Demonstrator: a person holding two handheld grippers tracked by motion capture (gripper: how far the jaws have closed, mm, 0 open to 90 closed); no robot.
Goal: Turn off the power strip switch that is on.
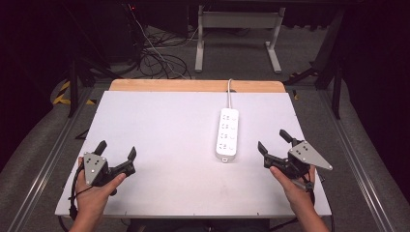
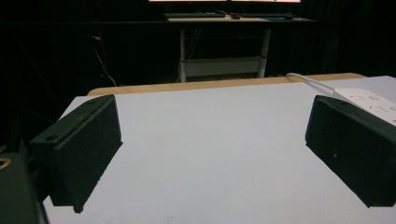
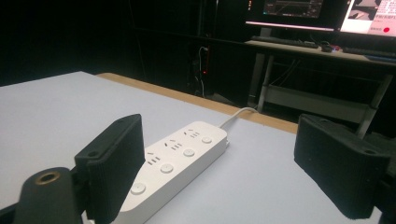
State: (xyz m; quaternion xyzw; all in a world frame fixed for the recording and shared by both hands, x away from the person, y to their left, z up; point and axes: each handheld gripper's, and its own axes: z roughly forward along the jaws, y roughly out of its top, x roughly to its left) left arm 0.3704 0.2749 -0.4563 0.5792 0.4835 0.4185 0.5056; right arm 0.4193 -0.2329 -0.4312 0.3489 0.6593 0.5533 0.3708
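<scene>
A white power strip (image 1: 228, 134) lies lengthwise on the white table top (image 1: 169, 130), right of centre, its white cord (image 1: 229, 94) running off over the far edge. My right gripper (image 1: 273, 141) is open just right of the strip's near end, nothing between its jaws. In the right gripper view the power strip (image 3: 175, 161) runs from the left jaw toward the middle, its cord (image 3: 236, 116) trailing back. My left gripper (image 1: 116, 150) is open near the front left of the table, holding nothing. The left gripper view shows the power strip (image 2: 373, 100) at the far right behind the right jaw.
A wooden strip (image 1: 196, 85) edges the table's far side. Beyond it stand a white desk frame (image 1: 237, 36) and tangled cables (image 1: 159, 58) on the floor. Monitors (image 3: 322, 11) glow on a far desk. Metal rails (image 1: 53, 150) run along both sides of the table.
</scene>
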